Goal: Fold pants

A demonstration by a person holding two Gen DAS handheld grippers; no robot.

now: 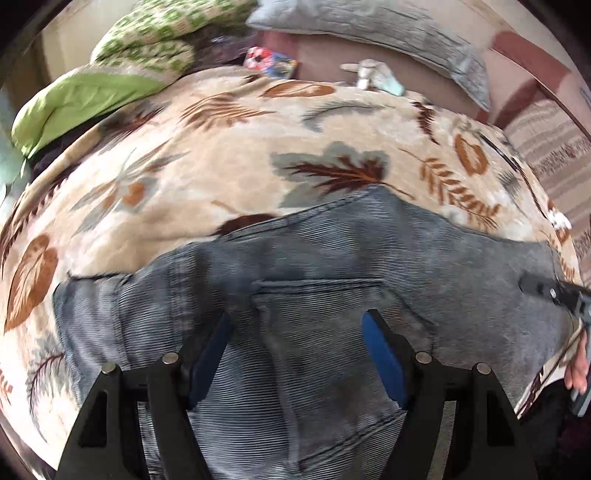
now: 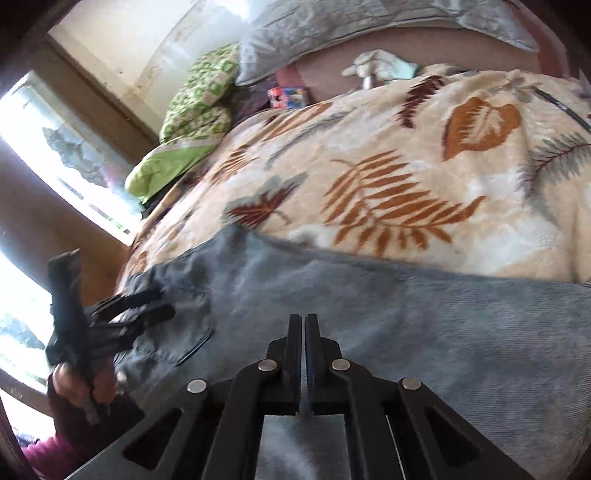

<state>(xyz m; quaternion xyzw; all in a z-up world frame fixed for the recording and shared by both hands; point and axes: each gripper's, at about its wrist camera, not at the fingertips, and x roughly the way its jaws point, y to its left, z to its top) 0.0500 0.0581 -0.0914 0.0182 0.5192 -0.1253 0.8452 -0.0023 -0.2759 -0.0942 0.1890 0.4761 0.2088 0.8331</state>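
We saw grey pants (image 1: 303,266) spread across the leaf-print blanket (image 1: 221,147). Our left gripper (image 1: 295,350) hung wide over the back pocket (image 1: 321,306), holding nothing. The right gripper (image 2: 303,321) was clamped together, apparently empty.

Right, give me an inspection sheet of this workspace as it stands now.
Surface: bed under a beige leaf-print blanket.
Job's things: grey corduroy pants spread across the near edge, back pocket up.
Clutter: grey pillow, green patterned bedding, small colourful box, pale soft toy.
Grippers: left gripper open above the pocket, nothing between its pads; right gripper shut, over the pants; whether it pinches cloth is unclear.
Cables: nothing seen.
Surroundings: bright window, headboard.
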